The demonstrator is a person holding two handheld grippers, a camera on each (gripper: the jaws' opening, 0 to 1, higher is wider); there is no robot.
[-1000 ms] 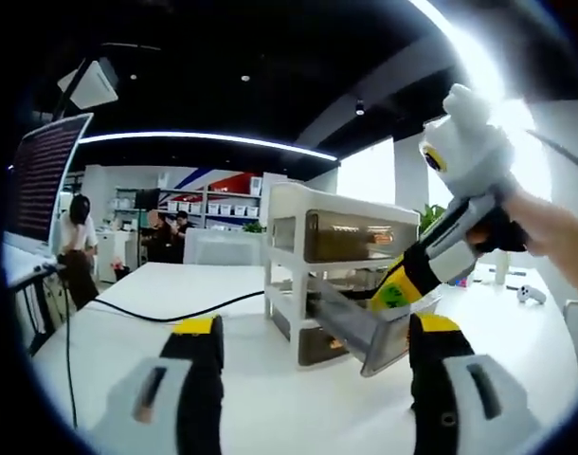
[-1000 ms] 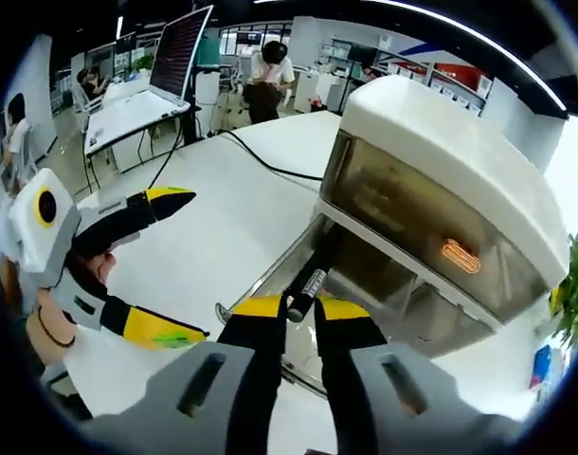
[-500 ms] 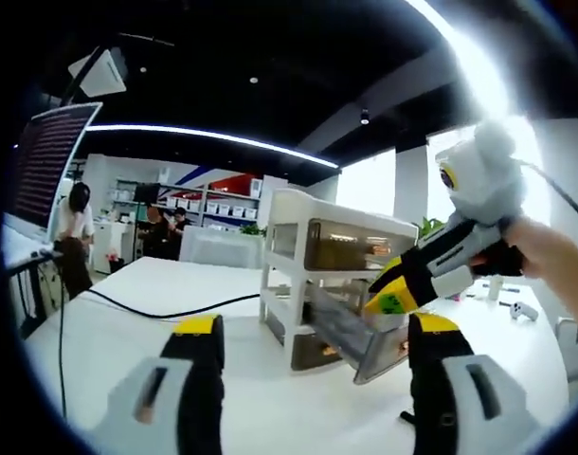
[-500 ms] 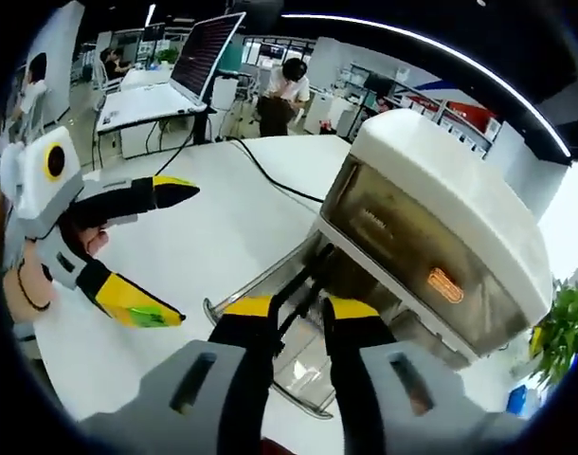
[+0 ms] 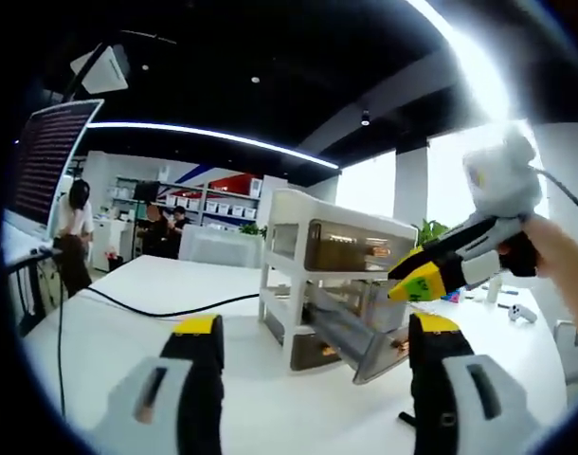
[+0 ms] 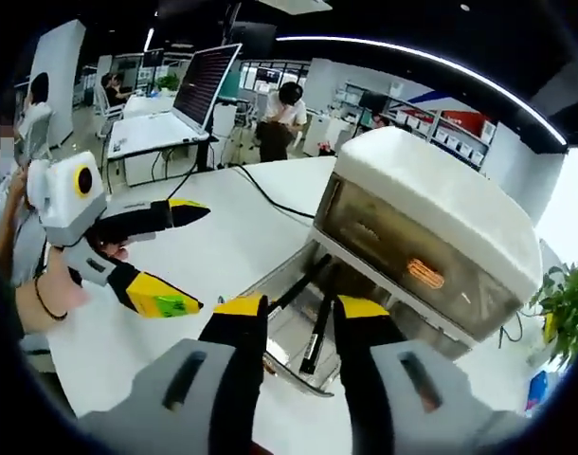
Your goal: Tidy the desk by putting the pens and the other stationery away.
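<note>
- A white drawer unit (image 6: 431, 242) stands on the white counter (image 5: 128, 313), its middle drawer (image 6: 294, 318) pulled out toward the camera so stationery can be dropped in.
- In the right gripper view, a black pen (image 6: 317, 332) lies in the open drawer at about 12 o'clock from the right gripper (image 6: 298, 308); the fingers (image 6: 240, 313) stand apart, released, with the pen visible through the gap and apparently not touched.
- Judging by that, the pen is already put away and this gripper has nothing left to carry here.
- The left gripper (image 5: 313, 327) hangs low in the left gripper view, its fingers (image 5: 199, 327) spread wide and grasping nothing, pointed at the unit as if waiting for its turn.
- The same view shows the right gripper at about 2 o'clock, above the drawer's far edge.
- In the right gripper view, the left gripper sits at 9 o'clock, well apart from the drawer.
- A black cable (image 5: 166, 308) runs across the counter toward an open laptop (image 6: 206, 81) on a farther desk.
- People stand in the office background.
- The drawer being open suggests more items are expected; closing it likely comes last.
</note>
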